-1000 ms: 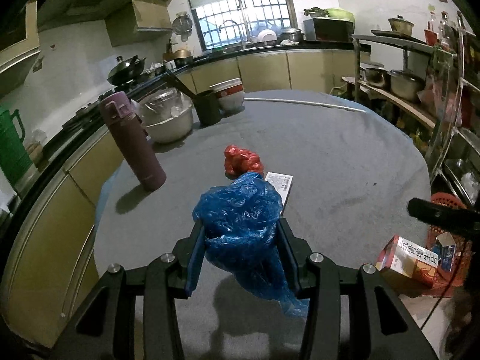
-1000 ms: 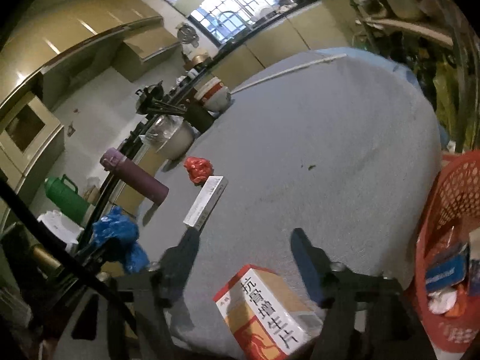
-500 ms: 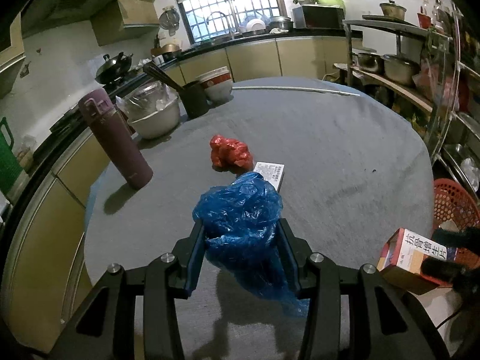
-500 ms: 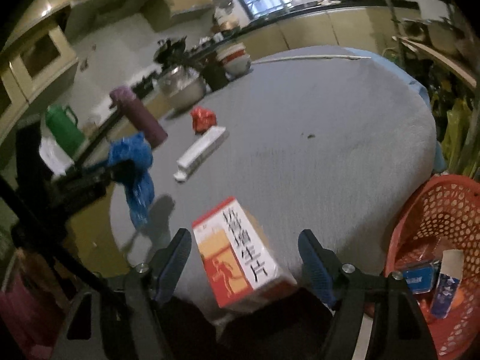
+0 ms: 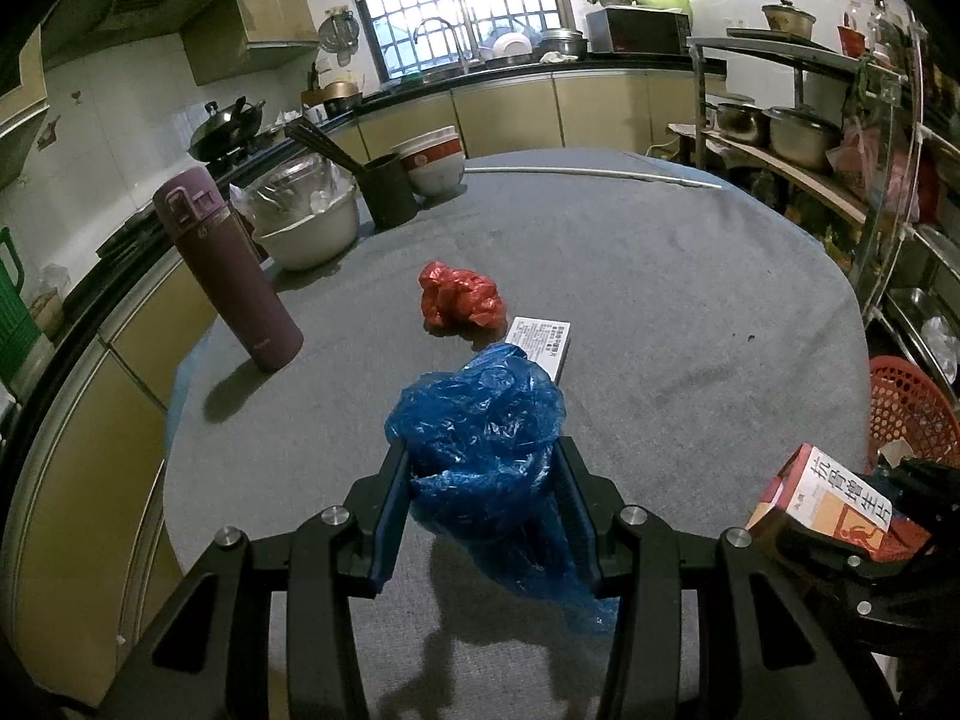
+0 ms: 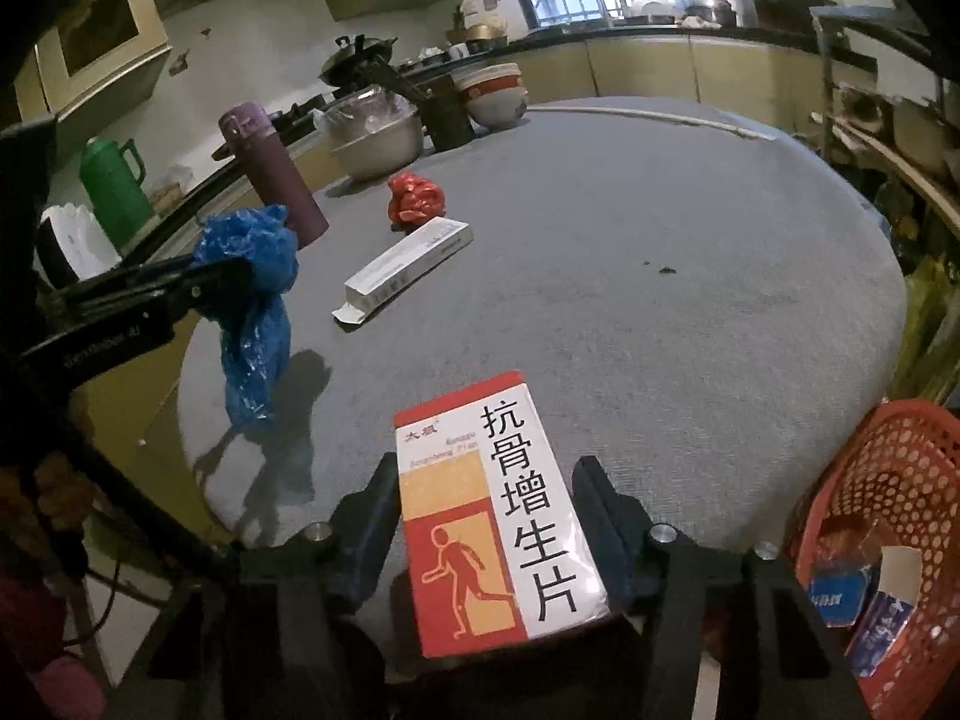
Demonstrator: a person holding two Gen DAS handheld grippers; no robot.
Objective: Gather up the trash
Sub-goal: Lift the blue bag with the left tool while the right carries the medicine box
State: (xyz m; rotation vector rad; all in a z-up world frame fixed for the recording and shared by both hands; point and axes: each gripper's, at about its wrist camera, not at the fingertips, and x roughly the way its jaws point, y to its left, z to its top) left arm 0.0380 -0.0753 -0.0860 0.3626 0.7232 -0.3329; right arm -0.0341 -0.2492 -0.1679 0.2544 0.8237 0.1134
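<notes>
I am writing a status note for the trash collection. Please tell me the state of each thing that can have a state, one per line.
Blue plastic bag: crumpled, clamped in left tongs, hanging above the table.
Medicine box: flaps shut, between right tongs, which are closing.
Red plastic bag: crumpled, lying on table.
Long white carton: lying flat, near end flap open.
Purple flask: upright, lid shut.
Red basket: partly filled with trash.

Black gripper (image 5: pixel 483 516) frames; blue pads; silver screws.
</notes>
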